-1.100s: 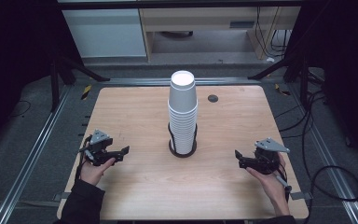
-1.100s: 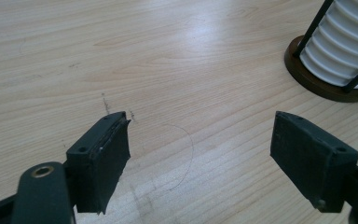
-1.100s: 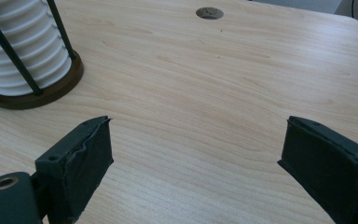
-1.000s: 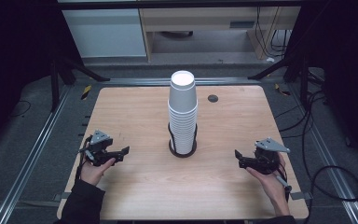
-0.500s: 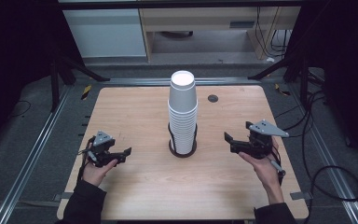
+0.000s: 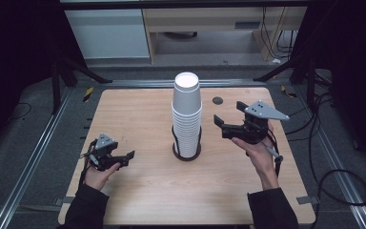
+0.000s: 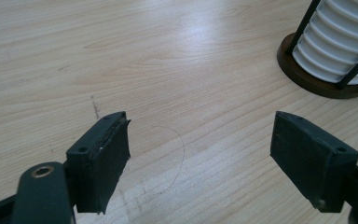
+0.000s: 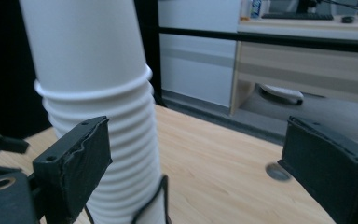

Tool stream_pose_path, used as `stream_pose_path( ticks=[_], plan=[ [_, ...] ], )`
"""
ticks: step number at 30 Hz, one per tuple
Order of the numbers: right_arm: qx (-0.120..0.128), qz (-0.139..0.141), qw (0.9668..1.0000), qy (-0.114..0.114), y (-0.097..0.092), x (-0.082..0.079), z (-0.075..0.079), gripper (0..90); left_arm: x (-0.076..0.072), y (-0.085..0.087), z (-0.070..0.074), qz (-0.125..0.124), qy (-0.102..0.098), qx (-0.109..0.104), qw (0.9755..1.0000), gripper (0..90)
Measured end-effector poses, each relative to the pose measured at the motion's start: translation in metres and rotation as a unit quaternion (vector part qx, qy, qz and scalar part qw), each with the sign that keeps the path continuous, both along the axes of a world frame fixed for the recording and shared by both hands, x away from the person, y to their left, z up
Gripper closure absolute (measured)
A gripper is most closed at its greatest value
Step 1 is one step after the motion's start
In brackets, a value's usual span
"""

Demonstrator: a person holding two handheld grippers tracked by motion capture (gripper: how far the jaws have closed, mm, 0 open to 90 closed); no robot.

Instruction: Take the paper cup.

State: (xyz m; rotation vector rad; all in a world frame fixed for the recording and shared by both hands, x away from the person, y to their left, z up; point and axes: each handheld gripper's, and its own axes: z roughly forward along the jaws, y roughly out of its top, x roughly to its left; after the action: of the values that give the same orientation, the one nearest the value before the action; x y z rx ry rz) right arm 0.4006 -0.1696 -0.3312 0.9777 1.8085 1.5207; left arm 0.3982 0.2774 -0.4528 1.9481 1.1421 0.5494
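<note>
A tall stack of white paper cups [image 6: 187, 112] stands mid-table in a dark wire holder with a round base [image 6: 187, 153]. My right gripper [image 6: 228, 117] hangs above the table just right of the stack, about halfway up it, jaws open and pointing at the cups. In the right gripper view the cup stack [image 8: 98, 93] rises close behind the left jaw of my right gripper [image 8: 196, 154], apart from both pads. My left gripper [image 6: 125, 159] rests low at the table's left, open and empty. In the left gripper view bare wood lies between the jaws of my left gripper [image 7: 200, 140], with the holder base [image 7: 307, 77] at upper right.
A small dark disc [image 6: 218, 100] is set in the wooden table [image 6: 138, 114] behind and right of the stack. Metal rails [image 6: 33, 152] run along both sides of the table. Cabinets and a desk [image 6: 205, 24] stand beyond the far edge.
My right gripper has lifted off the table's right side and moved up and left toward the cup stack. The left gripper has stayed where it was.
</note>
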Motion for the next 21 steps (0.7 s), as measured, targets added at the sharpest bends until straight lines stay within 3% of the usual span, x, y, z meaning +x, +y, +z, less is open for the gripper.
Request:
stream_pose_path(
  ticks=[3,8,21],
  plan=[
    [0.012,0.024,0.9995,-0.016,0.014,0.003,0.011,7.8,0.000,0.000,0.000,-0.001,0.001,0.000,1.0000,19.1],
    [0.015,0.047,0.9985,-0.022,0.034,0.007,0.021,7.0,0.000,0.000,0.000,-0.001,0.000,-0.001,1.0000,19.1],
    [0.020,0.079,0.9964,-0.023,0.072,0.021,0.027,5.8,0.000,-0.001,0.000,-0.003,0.000,-0.004,1.0000,19.1]
  ],
)
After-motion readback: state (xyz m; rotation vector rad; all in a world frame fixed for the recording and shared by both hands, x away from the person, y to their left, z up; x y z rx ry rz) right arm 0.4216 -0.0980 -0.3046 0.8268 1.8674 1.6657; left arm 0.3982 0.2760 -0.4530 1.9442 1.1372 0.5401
